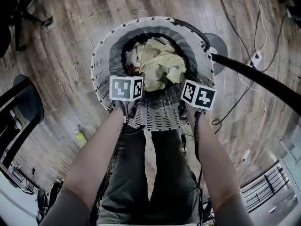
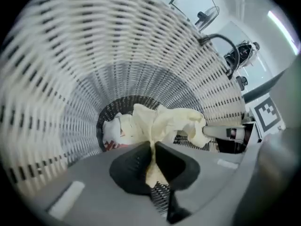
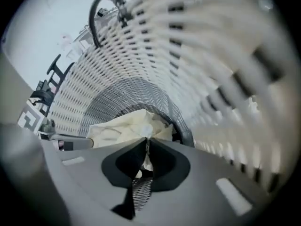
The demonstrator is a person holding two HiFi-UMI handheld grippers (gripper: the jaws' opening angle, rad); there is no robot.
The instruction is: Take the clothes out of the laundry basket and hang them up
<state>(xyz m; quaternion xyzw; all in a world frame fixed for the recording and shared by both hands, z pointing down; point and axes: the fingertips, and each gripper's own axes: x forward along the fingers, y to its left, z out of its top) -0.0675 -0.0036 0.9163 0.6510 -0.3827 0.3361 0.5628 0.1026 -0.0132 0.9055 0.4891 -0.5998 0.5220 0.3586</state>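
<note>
While cream garment [image 1: 160,62] (crumpled) fills basket [image 1: 101,65], left gripper [image 2: 153,149] pinching it; right gripper [image 3: 146,144] likewise

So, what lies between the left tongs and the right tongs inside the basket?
The pale yellow garment spans them; left tongs and right tongs each pinch a fold. The head view shows it.

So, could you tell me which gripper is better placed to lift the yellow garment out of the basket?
Probably the left gripper: a thick fold of the yellow garment fills its jaws. The right gripper pinches only a thin edge.
</note>
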